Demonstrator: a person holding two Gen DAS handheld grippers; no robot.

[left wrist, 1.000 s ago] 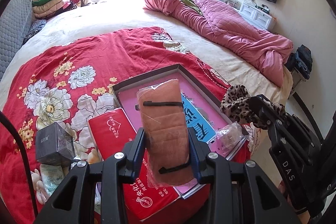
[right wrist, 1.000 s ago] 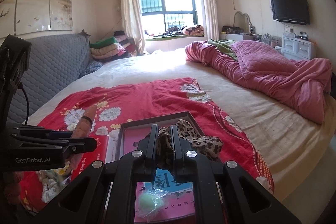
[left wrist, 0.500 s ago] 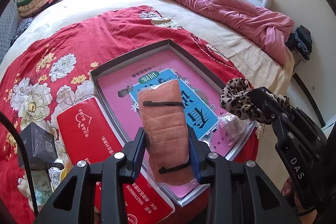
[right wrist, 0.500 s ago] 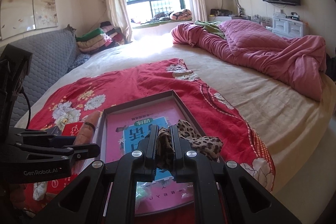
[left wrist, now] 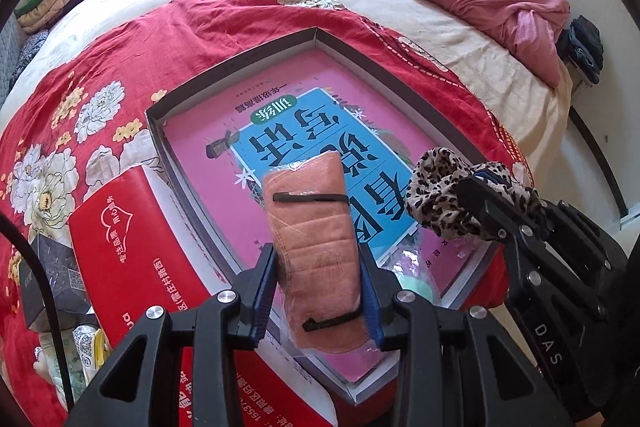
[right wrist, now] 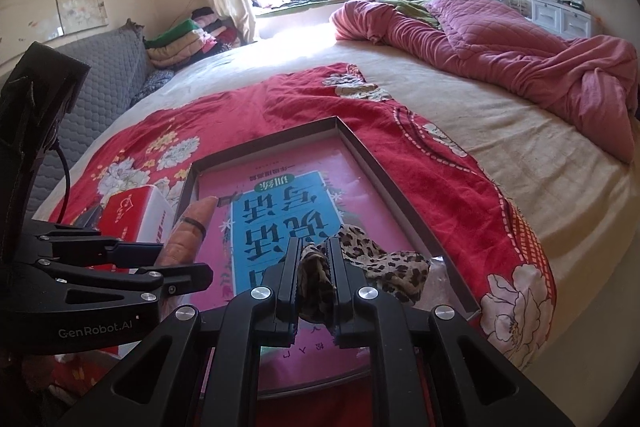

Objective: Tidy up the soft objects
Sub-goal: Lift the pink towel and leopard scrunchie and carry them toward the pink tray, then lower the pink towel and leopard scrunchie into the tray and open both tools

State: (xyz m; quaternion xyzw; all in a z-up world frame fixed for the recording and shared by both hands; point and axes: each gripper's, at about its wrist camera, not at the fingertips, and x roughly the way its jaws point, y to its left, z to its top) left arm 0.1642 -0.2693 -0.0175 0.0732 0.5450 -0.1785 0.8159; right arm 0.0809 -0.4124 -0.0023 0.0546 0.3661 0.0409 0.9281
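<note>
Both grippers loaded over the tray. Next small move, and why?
Probably lower the left gripper and open it: the bagged orange mask it clamps hangs over the tray, and the right gripper has its leopard scrunchie there too.

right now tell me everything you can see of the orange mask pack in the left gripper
The mask pack is a salmon-orange pleated face mask with black ear loops, sealed in a clear plastic sleeve. It looks soft and slightly creased. The left gripper has its jaws shut on the pack's lower half, holding it pointing forward above the near part of the open box with its pink book.
</note>
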